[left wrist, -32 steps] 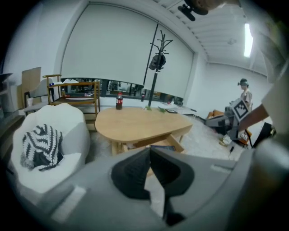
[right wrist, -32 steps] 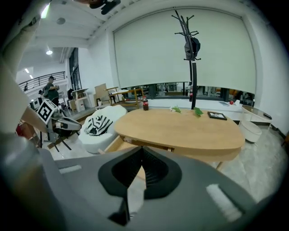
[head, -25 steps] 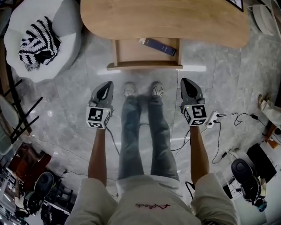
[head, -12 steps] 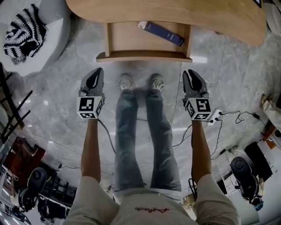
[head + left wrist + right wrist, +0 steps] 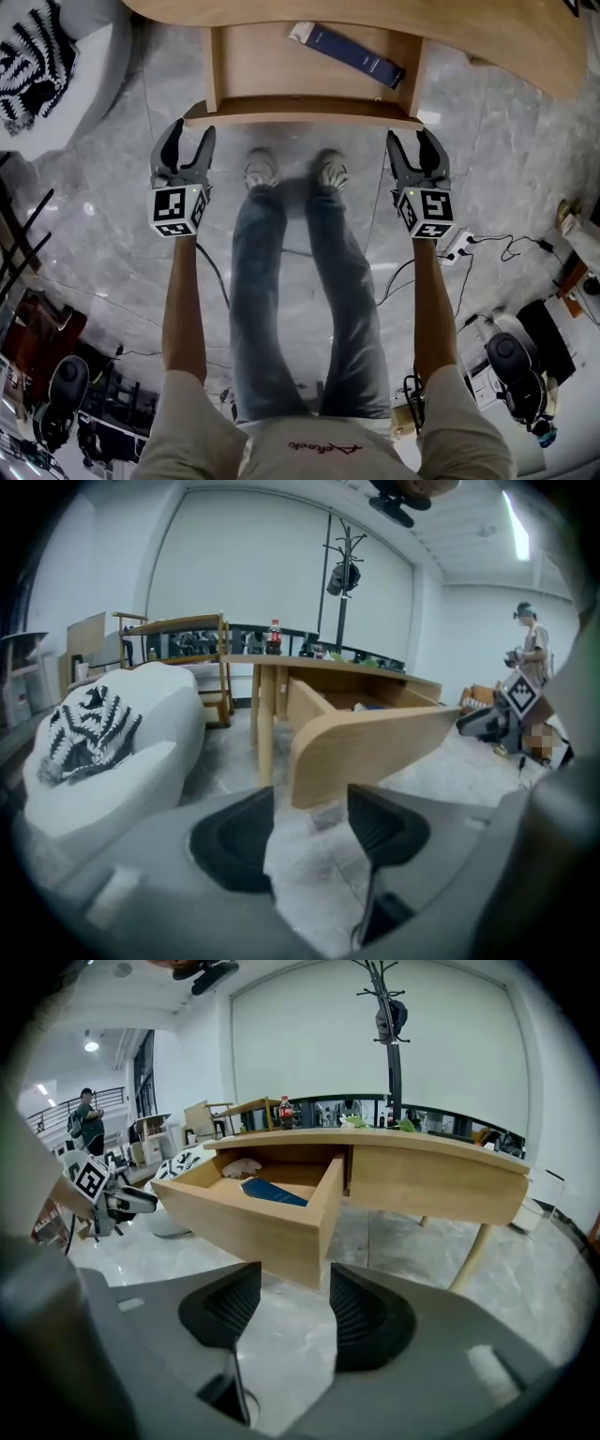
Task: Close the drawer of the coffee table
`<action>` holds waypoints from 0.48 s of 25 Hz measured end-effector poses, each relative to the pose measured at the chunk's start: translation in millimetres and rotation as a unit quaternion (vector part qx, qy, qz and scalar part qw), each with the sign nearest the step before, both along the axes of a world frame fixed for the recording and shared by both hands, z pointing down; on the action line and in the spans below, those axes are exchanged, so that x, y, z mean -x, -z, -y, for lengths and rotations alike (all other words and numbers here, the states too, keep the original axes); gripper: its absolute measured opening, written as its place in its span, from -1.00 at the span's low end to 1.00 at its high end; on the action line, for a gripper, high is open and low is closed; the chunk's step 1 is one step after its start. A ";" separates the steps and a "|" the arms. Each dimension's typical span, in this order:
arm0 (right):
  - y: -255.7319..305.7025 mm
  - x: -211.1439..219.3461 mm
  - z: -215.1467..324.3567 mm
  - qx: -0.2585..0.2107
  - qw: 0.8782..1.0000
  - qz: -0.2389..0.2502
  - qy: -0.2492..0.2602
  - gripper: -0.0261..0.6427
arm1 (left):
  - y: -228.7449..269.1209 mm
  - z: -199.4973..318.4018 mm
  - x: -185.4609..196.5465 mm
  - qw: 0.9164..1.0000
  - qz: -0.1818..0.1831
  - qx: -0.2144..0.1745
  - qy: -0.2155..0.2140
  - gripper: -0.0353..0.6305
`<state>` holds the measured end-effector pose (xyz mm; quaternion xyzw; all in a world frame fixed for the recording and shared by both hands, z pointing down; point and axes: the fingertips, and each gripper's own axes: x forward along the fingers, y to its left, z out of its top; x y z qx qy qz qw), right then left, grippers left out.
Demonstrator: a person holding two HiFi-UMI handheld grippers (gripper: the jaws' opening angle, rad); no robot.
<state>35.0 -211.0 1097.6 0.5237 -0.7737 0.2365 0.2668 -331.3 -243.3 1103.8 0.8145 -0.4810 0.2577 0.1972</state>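
Marble floor; drawer book cover unreadable.

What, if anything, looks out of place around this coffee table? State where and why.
The drawer stands pulled out from under the coffee table top. Inside, a dark blue book lies slanted, not squared to its sides.

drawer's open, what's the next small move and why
Probably ease both forward against the drawer front, then push. It stands pulled out of the coffee table; the left tool and right tool, jaws just opening and empty, hover short of its front corners.
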 end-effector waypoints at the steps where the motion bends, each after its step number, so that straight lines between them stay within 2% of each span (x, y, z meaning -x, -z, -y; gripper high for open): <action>1: -3.6 0.7 2.1 0.000 1.000 -0.002 0.002 -0.22 | -2.4 2.1 -0.7 1.000 0.000 -0.001 -0.001 -0.15; 3: -9.2 1.6 6.4 -0.001 1.000 -0.006 0.003 -0.22 | -5.5 6.3 -2.7 1.000 0.000 -0.004 -0.004 -0.13; 7: -12.3 2.1 15.3 -0.009 1.000 -0.010 0.001 -0.38 | -4.4 14.9 -8.4 1.000 -0.008 -0.012 -0.010 -0.14; 12: -11.0 0.6 18.5 -0.006 1.000 -0.015 -0.007 -0.43 | 0.0 15.4 -14.1 0.999 -0.024 -0.010 -0.018 -0.28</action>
